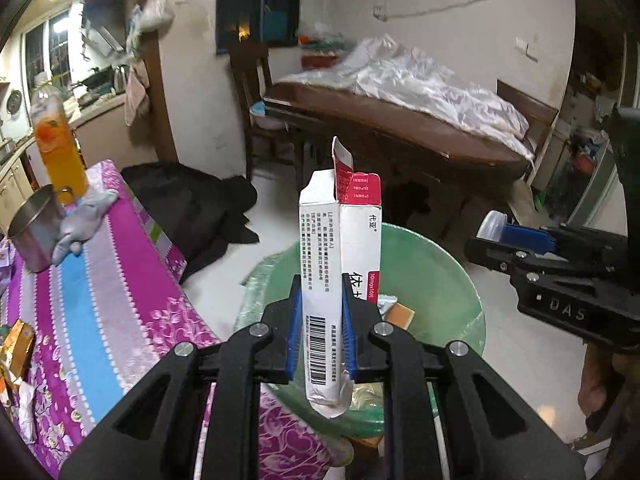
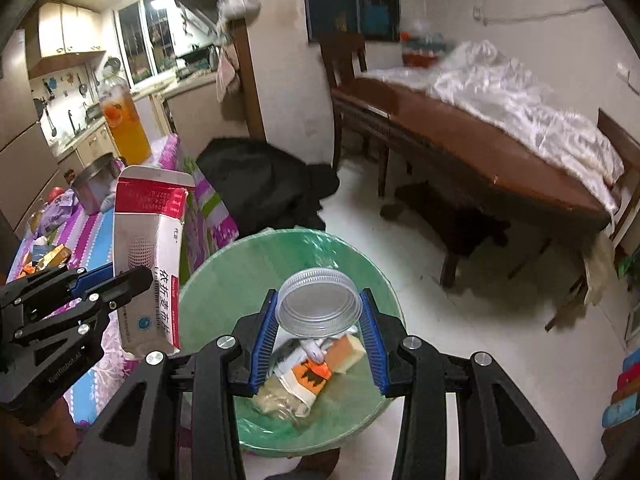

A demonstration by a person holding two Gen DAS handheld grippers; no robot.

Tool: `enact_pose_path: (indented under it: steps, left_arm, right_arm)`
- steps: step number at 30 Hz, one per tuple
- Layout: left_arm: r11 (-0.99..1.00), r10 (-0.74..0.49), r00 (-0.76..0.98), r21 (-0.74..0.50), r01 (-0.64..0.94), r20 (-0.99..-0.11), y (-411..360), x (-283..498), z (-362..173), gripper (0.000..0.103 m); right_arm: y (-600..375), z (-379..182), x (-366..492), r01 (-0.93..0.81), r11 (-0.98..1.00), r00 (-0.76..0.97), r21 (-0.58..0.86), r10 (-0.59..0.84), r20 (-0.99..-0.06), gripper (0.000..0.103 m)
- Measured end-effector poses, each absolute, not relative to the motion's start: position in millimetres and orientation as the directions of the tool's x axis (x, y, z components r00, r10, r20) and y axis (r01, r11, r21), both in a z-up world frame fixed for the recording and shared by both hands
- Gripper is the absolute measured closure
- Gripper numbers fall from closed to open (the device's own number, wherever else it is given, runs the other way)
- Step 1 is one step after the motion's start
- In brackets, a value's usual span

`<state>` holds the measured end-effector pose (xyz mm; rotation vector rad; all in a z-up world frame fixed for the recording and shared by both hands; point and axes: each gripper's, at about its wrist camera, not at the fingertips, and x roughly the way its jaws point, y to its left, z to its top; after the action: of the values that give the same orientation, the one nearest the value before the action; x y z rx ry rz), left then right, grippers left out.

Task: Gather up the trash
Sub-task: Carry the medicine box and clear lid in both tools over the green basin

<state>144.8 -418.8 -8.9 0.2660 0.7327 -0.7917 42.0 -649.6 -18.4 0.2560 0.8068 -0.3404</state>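
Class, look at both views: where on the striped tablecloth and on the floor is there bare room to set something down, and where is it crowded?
Free: the blue and pink stripes of the tablecloth between the metal cup and the green bin; also the white floor between bin and wooden table. Crowded: the tablecloth's far end around the cup and orange bottle, and the bin's bottom.
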Motion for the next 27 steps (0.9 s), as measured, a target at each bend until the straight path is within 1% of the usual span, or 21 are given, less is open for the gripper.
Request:
enact_pose_path:
  steps: [3, 9, 15, 27]
  left_arm:
    - [0.679, -0.534, 0.437, -0.058, 0.732, -0.724, -432.9, 152.9, -17.4, 0.087]
    - [0.679, -0.508, 0.381, -0.087, 0.729, -0.773, -445.0, 167.7, -28.2, 0.087]
    - [0.681, -0.48, 0.335, -0.103, 0.725, -0.811, -454.3, 175.7, -36.6, 0.087]
    - [0.689, -0.467, 0.334, -0.1, 0.718, -0.819, -456.1, 180.0, -35.9, 0.087]
  right_arm:
    - [-664.5, -26.2, 56.5, 0.395, 0.913, 0.601, 0.101, -0.173, -0.781, 0.062]
    - [-680.8, -44.9, 78.7, 0.389, 0.913, 0.532, 0.124, -0.113, -0.839, 0.062]
    - [-672.0, -60.8, 87.6, 0.372, 0.92, 0.508, 0.127, -0.087, -0.857, 0.062]
    - [-667.7, -65.9, 87.8, 0.37, 0.92, 0.502, 0.127, -0.083, -0.861, 0.062]
